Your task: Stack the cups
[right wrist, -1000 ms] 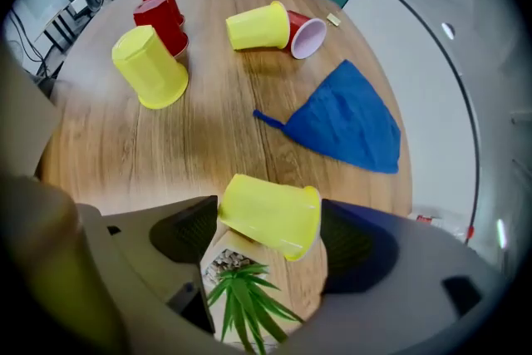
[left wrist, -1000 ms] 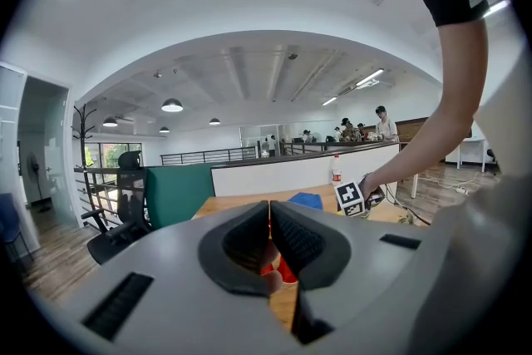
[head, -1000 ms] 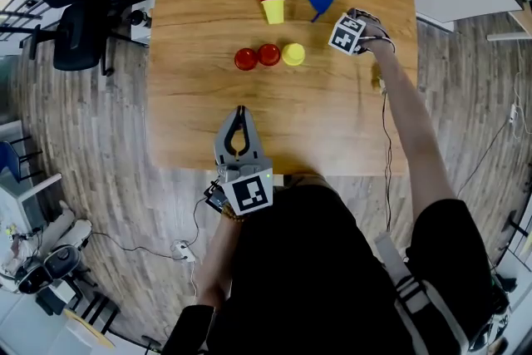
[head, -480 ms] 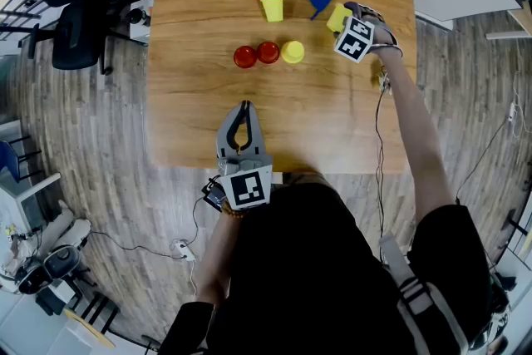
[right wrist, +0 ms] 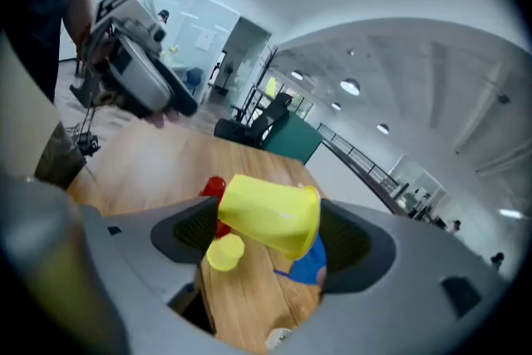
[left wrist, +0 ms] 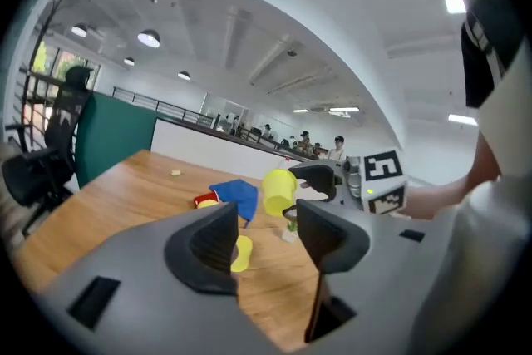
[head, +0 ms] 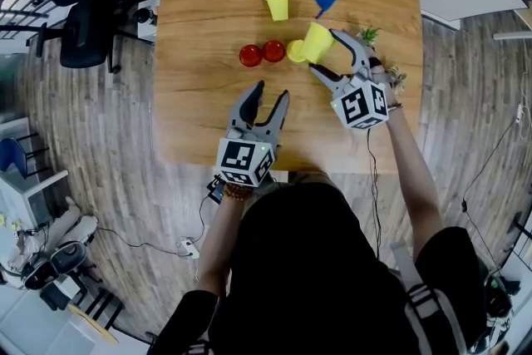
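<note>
While right gripper (head: 323,51) clamps yellow cup (head: 317,40), partly covering it, left gripper (head: 272,89) jaws just opened, empty

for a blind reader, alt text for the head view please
From above, the right hand-held gripper holds a yellow cup tilted over a wooden table, near a row of two red cups and one yellow. The left hand-held gripper, jaws just opening with nothing between them, sits nearer the person.
</note>
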`<state>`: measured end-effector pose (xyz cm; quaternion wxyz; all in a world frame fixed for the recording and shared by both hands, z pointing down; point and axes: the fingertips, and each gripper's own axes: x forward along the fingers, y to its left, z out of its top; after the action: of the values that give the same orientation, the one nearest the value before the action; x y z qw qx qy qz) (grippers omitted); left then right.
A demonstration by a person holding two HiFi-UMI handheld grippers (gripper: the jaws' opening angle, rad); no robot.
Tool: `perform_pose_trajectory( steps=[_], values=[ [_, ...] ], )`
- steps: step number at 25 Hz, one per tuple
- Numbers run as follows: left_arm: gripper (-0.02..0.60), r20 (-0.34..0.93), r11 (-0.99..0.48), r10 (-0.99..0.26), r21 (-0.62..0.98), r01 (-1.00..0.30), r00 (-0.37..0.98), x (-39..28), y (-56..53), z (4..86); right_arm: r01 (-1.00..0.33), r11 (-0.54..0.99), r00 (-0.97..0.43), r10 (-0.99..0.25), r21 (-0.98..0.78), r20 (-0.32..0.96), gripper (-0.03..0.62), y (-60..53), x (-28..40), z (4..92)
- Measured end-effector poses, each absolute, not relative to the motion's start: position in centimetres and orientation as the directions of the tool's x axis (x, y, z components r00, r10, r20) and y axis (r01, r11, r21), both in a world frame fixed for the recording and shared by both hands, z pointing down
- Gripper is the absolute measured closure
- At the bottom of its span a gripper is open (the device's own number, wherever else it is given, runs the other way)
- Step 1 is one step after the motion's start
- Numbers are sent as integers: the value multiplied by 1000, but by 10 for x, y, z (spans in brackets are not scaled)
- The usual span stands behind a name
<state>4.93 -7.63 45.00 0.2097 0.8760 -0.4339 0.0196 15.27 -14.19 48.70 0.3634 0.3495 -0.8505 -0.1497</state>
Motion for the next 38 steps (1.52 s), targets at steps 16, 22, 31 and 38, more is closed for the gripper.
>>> perform_pose_trajectory(
  steps=[16,22,31,38],
  values=[
    [328,51,-472,-639,762,-444,767,63,-76,453,-626,692,-647,-718,360,257,197,-66,88,453],
    [330,383,-638,-593,313,-703,709,52,-66,486,-271,701,-649,-639,660,413,200,-51,95,486],
    [330,404,-841,-469,68,-537,785,82,-33,464,-88,676,-669,-585,732,459,284,-39,65,510],
    [330,240,-745,-613,142,-652,752,69,-47,437,-457,773,-703,-617,441,353,301,-47,57,482]
  ],
)
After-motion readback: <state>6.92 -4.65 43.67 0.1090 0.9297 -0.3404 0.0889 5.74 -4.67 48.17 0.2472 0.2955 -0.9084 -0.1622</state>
